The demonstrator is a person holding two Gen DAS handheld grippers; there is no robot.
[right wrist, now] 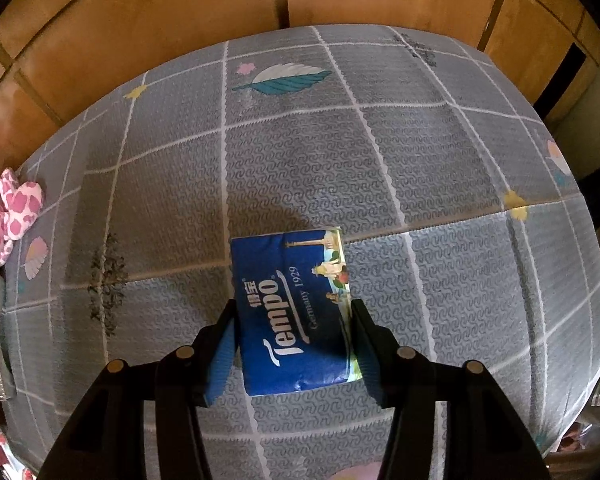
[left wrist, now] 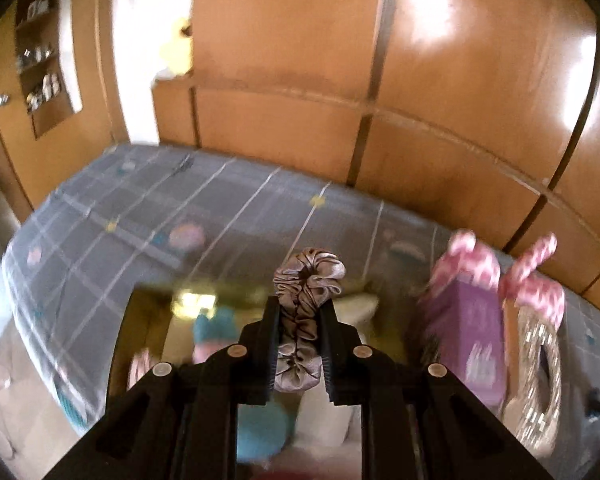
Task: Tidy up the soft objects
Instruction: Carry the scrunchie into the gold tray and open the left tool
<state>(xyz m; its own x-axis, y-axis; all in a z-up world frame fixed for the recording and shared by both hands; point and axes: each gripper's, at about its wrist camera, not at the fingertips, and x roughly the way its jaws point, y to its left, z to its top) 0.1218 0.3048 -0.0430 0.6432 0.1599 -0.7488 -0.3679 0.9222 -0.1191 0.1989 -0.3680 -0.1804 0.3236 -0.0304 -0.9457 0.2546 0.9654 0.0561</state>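
My left gripper (left wrist: 300, 312) is shut on a grey-brown satin scrunchie (left wrist: 304, 312), held above an open cardboard box (left wrist: 140, 320) that holds teal, pink and white soft items (left wrist: 216, 328). My right gripper (right wrist: 294, 312) has its jaws around a blue Tempo tissue pack (right wrist: 292, 308) that lies flat on the grey patterned bed cover (right wrist: 380, 160); both fingers touch the pack's sides. A pink-and-white plush item (right wrist: 8, 208) lies at the left edge of the bed; it also shows in the left wrist view (left wrist: 536, 280).
A purple box (left wrist: 472, 336) and a silver glittery object (left wrist: 536, 384) sit on the bed to the right of the cardboard box. Wooden wardrobe panels (left wrist: 340, 80) stand behind the bed. A shelf niche (left wrist: 40, 60) is at the far left.
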